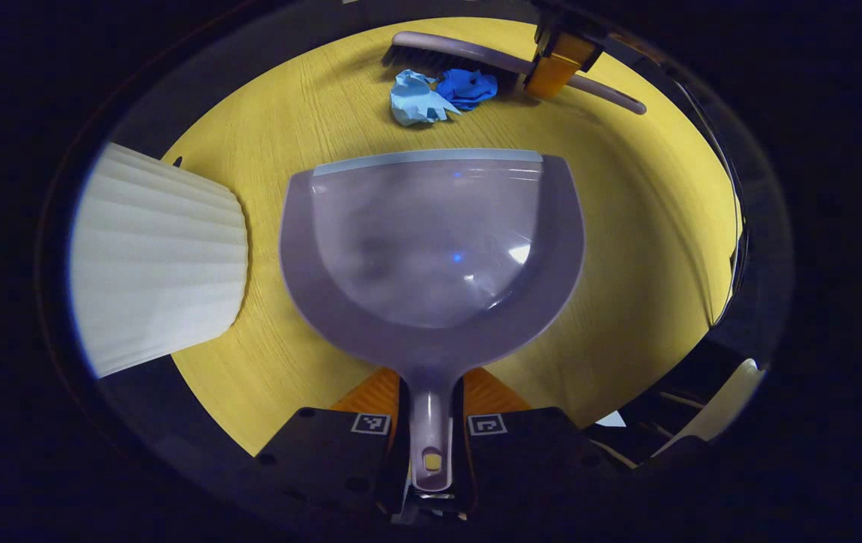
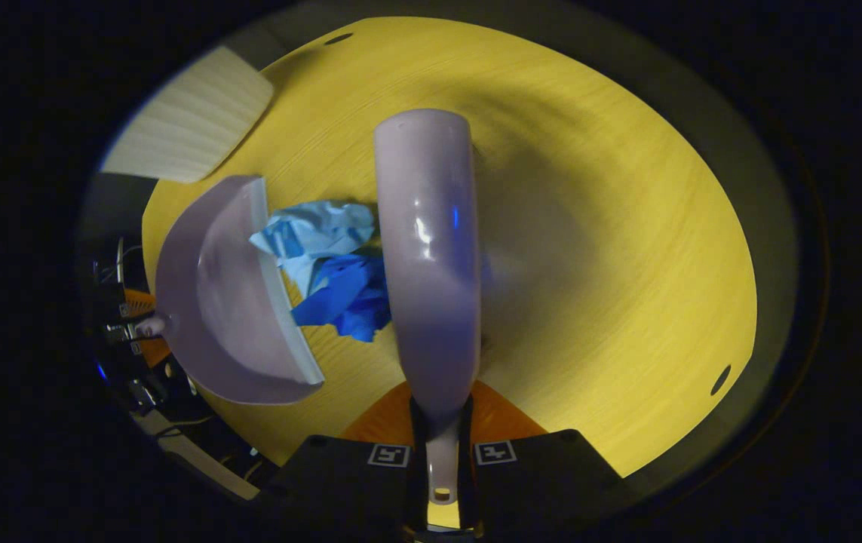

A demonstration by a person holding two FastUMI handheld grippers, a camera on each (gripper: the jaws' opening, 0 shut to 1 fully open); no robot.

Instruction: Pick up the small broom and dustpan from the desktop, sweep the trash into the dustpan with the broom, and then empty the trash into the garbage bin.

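Grey plastic, light and stiff: the left gripper (image 1: pixel 431 445) clamps the dustpan (image 1: pixel 431 249) handle, the right gripper (image 2: pixel 442 460) clamps the broom (image 2: pixel 427 256) handle, beside soft crumpled trash (image 2: pixel 332 271).

Lighting is dim overall, with the yellow surface (image 1: pixel 627 226) lit brightest at centre and falling to dark toward its rim. The dustpan (image 1: pixel 431 249) carries white glare streaks and a small blue reflection on its bowl. In the right gripper view the broom (image 2: pixel 427 256) shows a bright highlight and casts a broad soft shadow onto the surface beside it. Fisheye distortion bends the surface edge; the pleated white bin (image 1: pixel 159 256) beside the dustpan is overexposed.
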